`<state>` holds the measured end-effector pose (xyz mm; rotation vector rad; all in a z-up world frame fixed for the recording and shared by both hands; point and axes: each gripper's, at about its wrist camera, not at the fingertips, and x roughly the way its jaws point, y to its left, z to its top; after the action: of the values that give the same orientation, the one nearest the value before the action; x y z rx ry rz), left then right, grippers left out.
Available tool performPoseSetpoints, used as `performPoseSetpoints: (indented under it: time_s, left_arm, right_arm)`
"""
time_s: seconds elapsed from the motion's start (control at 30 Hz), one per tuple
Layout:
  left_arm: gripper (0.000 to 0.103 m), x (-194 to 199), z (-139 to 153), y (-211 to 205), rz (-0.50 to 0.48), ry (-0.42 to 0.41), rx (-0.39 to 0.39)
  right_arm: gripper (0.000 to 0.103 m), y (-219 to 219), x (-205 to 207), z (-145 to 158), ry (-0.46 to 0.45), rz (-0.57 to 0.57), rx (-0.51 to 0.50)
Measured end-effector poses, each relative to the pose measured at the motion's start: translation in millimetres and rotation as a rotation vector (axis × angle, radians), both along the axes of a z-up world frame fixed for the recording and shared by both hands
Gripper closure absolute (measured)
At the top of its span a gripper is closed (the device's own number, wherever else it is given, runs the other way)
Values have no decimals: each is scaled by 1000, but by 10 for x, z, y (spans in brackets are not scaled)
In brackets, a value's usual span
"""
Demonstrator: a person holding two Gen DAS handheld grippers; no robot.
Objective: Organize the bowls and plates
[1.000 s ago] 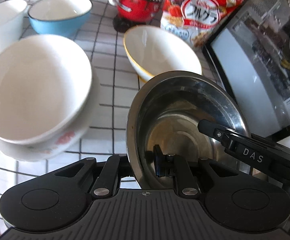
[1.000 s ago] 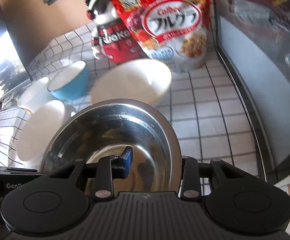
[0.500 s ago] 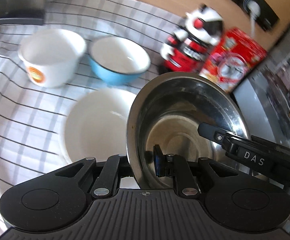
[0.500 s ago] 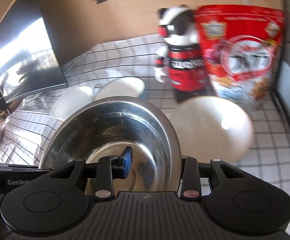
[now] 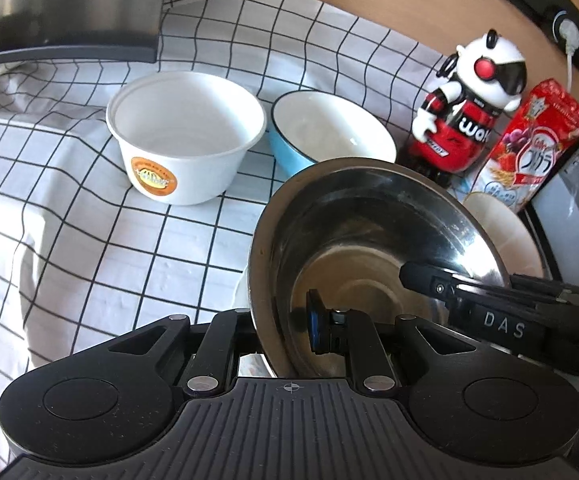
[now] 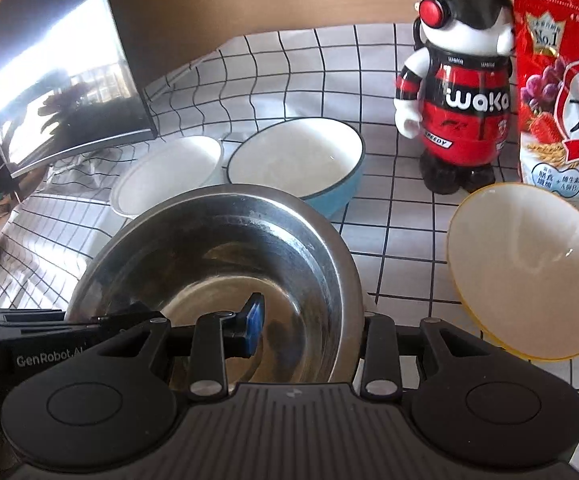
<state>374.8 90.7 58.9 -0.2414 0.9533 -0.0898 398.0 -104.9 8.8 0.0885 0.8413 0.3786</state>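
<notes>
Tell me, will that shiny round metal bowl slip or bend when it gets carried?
The shiny round metal bowl probably stays stiff: both grippers pinch only its thin rim and it keeps its shape. It looks smooth and glossy, so it could slip. It is likely light, since rim grips alone seem to hold it above the checked tablecloth.

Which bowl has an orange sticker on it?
The white tub-shaped bowl at the far left, beside the blue bowl. It alone carries a round orange label on its side; the other bowls have none showing.
</notes>
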Motion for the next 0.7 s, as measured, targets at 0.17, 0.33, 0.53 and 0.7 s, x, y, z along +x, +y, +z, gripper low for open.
performPoseSetpoints:
  time_s: [0.17,0.33,0.53,0.7]
  left_arm:
    - [86,49,-74,-77,-51,-41,72]
    - [85,48,-107,-123,-92,-63,108]
    - [84,8,-111,-85,-121,-45,86]
    - [85,13,-122,14,-123,-23,28]
  right_arm:
    - [69,23,18,-54,-43,-10,-41]
    - [69,-37,22,-103,-32,-12,-15]
    - [69,-42,-46,-195,-16,-17,-21]
    - [69,-17,-60,-195,-27,-26,-35]
